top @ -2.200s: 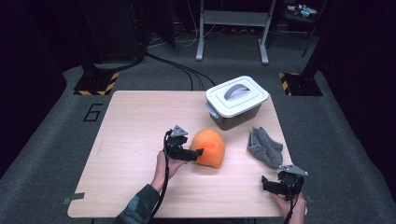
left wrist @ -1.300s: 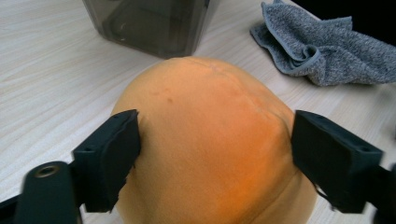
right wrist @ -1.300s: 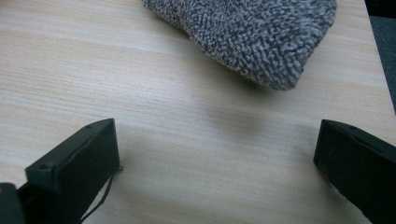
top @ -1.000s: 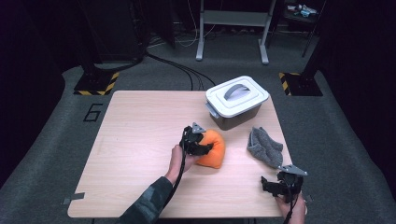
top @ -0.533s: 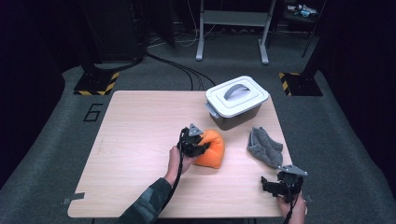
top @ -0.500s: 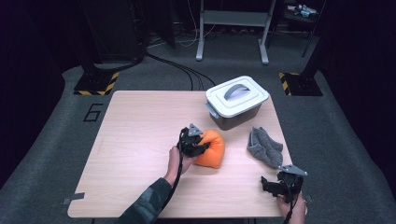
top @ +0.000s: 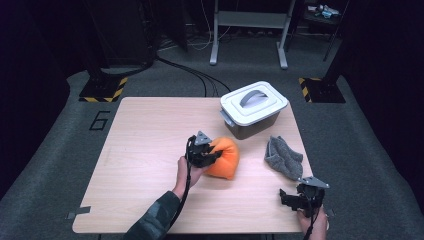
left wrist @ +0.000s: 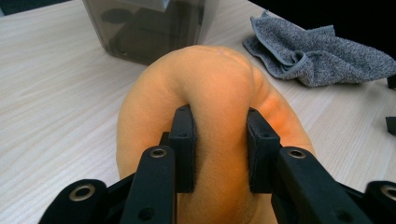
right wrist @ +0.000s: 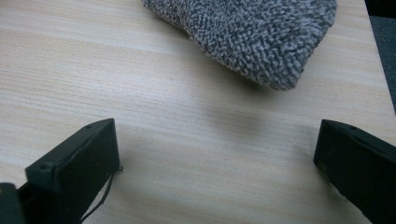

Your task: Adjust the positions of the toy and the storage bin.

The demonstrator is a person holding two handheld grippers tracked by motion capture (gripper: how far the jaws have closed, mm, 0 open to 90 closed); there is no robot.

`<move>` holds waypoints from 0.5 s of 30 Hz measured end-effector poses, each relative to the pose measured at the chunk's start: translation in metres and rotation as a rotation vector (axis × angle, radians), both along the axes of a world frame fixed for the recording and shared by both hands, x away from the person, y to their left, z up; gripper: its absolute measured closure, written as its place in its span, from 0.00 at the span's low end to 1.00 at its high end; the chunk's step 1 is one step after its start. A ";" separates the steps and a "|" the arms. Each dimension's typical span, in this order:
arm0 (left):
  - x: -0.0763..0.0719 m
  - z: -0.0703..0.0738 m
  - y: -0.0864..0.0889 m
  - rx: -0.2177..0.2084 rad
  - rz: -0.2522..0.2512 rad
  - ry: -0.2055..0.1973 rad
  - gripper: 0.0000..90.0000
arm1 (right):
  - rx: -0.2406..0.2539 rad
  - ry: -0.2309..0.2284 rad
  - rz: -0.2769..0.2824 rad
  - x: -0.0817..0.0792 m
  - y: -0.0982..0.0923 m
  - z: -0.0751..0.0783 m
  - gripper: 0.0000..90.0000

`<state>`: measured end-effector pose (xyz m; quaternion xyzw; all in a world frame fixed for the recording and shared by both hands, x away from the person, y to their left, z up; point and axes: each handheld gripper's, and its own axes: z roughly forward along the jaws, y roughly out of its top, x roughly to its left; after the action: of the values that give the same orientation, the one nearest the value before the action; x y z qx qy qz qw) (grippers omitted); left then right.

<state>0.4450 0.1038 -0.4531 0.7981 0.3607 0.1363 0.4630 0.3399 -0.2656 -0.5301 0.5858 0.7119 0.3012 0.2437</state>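
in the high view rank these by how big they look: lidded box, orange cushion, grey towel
1. lidded box, plainly largest
2. orange cushion and grey towel look about alike; the left gripper hides part of the cushion, so no ranking between them.

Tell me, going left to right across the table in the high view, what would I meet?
Left gripper pinching the orange cushion → lidded grey box → grey towel → right gripper, jaws open.

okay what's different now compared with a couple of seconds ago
The left tool slid forward from the near left side of the orange cushion onto it; its jaws have just been closing and now pinch a fold of it. The right tool, grey cloth and lidded box stayed put.
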 end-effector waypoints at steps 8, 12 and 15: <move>-0.002 0.007 0.012 -0.009 0.003 -0.007 0.77 | 0.000 0.000 0.000 0.000 0.000 0.000 0.00; -0.003 0.011 0.017 -0.016 0.006 -0.013 0.77 | 0.000 0.000 0.000 0.000 0.000 0.000 0.00; -0.005 0.013 0.021 -0.017 0.007 -0.015 0.77 | -0.002 -0.003 0.003 0.000 0.000 0.000 0.00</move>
<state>0.4402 0.1244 -0.4400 0.7917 0.3613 0.1407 0.4720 0.3402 -0.2658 -0.5302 0.5839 0.7127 0.3018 0.2450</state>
